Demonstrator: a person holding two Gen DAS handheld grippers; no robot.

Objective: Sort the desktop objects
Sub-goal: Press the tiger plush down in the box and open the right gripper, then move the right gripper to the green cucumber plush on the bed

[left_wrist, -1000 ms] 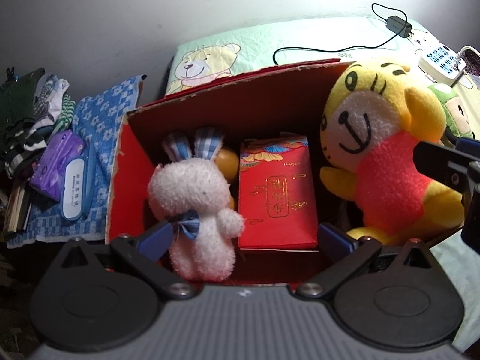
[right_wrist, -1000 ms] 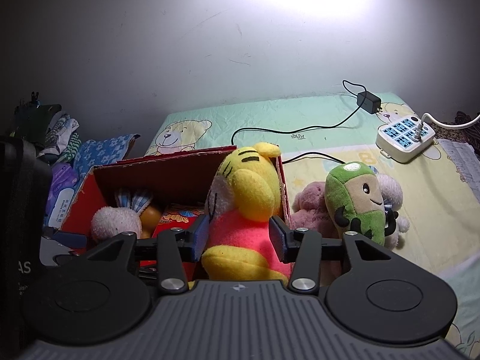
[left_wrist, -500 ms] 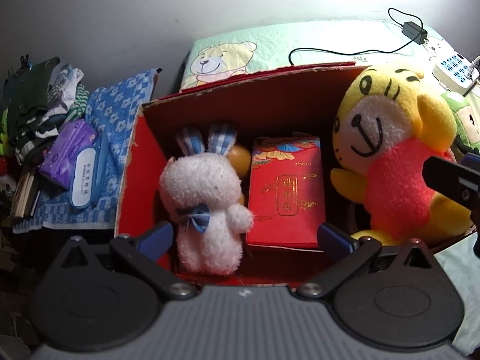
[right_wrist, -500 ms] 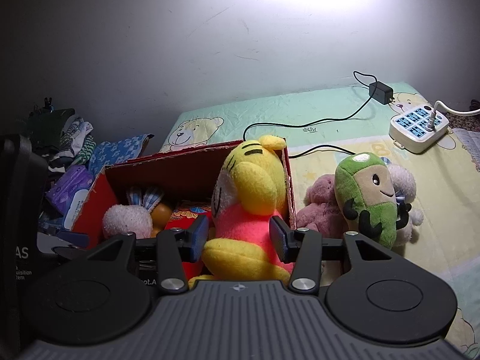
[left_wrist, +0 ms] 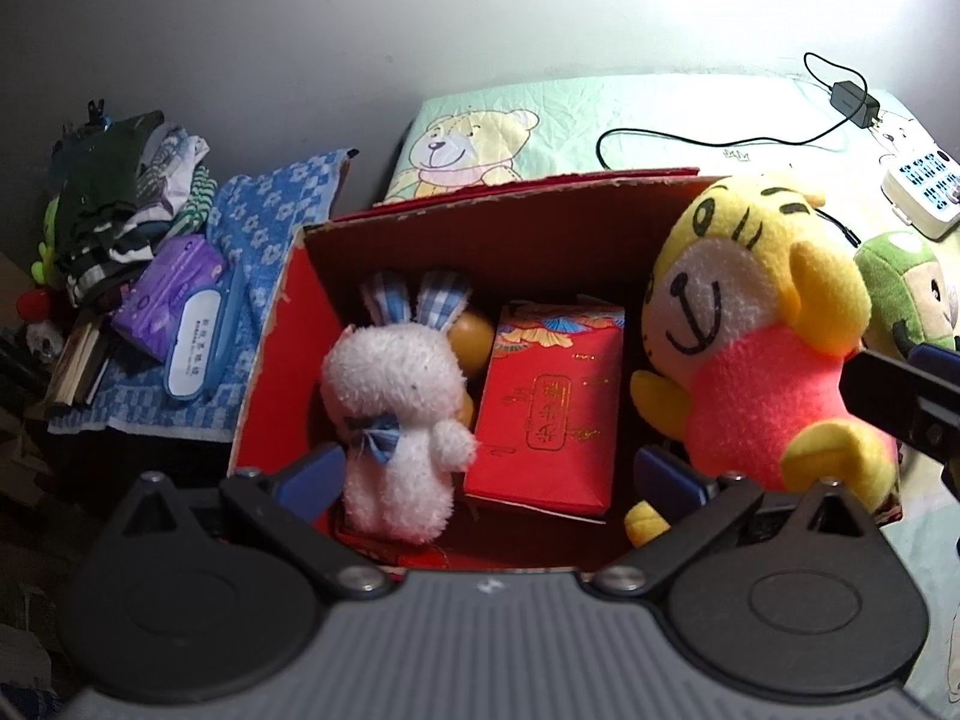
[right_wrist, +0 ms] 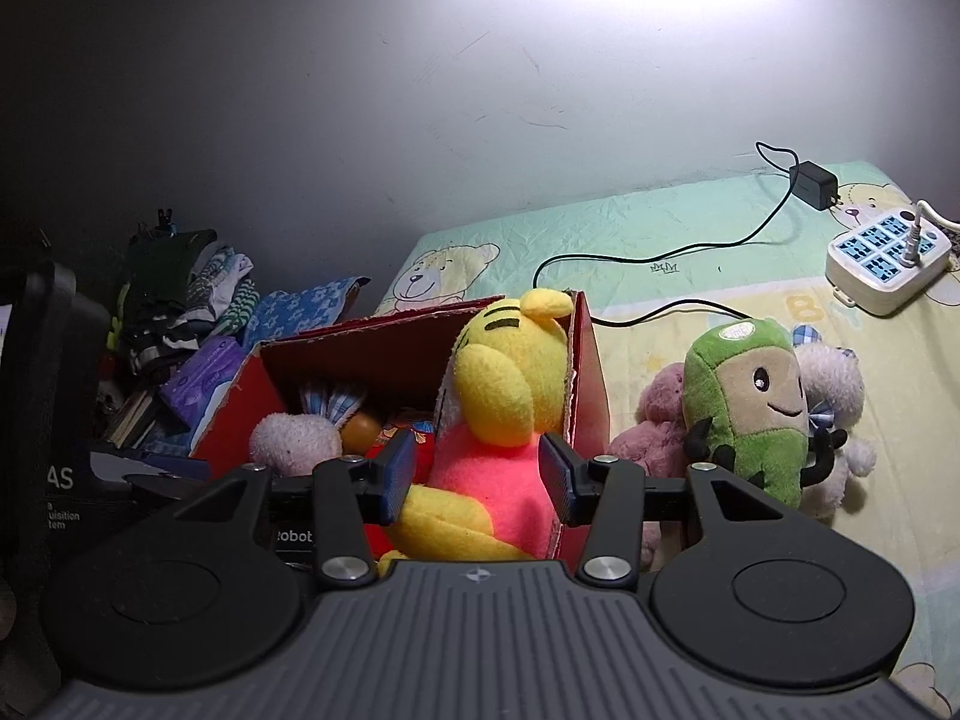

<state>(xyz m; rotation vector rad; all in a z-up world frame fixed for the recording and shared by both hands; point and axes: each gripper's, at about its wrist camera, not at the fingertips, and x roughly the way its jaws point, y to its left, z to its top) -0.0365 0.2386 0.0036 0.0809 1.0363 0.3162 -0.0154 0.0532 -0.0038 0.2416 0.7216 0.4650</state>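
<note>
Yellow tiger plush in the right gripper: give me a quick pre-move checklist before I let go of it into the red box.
1. Right gripper pads flank the yellow tiger plush at its pink body: ok.
2. Firm pad contact on the plush: cannot tell.
3. Plush inside the red box, at its right end: ok.
4. Plush resting on the box floor: cannot tell; its base is hidden.
5. Left gripper open and empty, clear of the plush: ok.
6. White bunny and red packet not under the plush: ok.
</note>
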